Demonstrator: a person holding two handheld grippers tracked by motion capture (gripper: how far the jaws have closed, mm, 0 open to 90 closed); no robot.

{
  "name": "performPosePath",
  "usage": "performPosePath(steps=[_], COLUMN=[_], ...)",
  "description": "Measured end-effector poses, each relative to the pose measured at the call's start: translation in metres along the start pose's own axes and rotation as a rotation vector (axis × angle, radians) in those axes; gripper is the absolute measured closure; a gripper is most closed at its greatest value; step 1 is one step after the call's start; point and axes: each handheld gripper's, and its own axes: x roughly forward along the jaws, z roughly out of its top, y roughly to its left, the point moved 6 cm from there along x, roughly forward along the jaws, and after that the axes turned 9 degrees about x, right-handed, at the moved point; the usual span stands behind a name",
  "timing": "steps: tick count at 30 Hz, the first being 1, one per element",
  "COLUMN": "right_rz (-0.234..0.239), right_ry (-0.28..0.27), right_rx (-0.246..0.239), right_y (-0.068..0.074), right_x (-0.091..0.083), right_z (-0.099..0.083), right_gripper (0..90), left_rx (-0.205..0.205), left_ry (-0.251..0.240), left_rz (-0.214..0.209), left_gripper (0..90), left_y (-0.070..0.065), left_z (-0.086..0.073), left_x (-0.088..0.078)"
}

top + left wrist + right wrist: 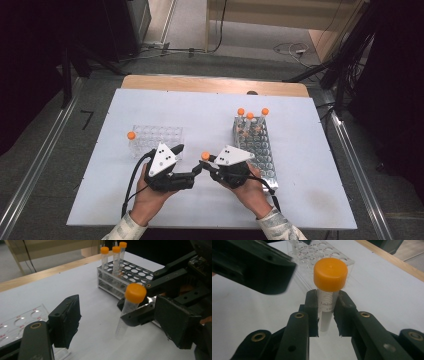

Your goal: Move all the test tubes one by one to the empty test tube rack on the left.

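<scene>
Handing the capped tube across, from your right gripper toward your left

You are clenching the right gripper (325, 315) on the orange-capped tube (329, 290) just under its cap, holding it upright above the table (200, 107) so the body stays free for the other side. Your left gripper (120, 322) is standing released, jaws spread either side of the tube, probably lining up to take it toward the clear rack (155, 134); the metal rack (260, 150) is sitting behind with three more tubes.

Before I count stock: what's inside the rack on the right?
Three orange-capped tubes stand at the rack's far end; most other holes look empty. The right gripper hides part of its near edge.
</scene>
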Motion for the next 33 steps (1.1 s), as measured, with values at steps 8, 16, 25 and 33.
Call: performPosePath(steps=[8,16,25,33], right_rz=[0.031,0.051,0.057,0.065], right_ry=[0.012,0.018,0.022,0.016], right_rx=[-0.017,-0.005,-0.004,-0.003], right_y=[0.012,0.014,0.015,0.015], right_x=[0.004,0.005,0.004,0.004], right_z=[0.000,-0.001,-0.001,0.000], right_gripper=[72.0,71.9,71.9,71.8], left_rx=[0.001,0.014,0.022,0.008], left_ry=[-0.011,-0.015,-0.015,-0.023], left_rz=[-0.049,-0.089,-0.096,-0.107], left_gripper=[36.5,54.8,67.1,68.8], left_y=[-0.006,-0.008,-0.011,-0.009], left_z=[0.001,-0.001,-0.001,-0.001], left_x=[0.004,0.006,0.007,0.006])
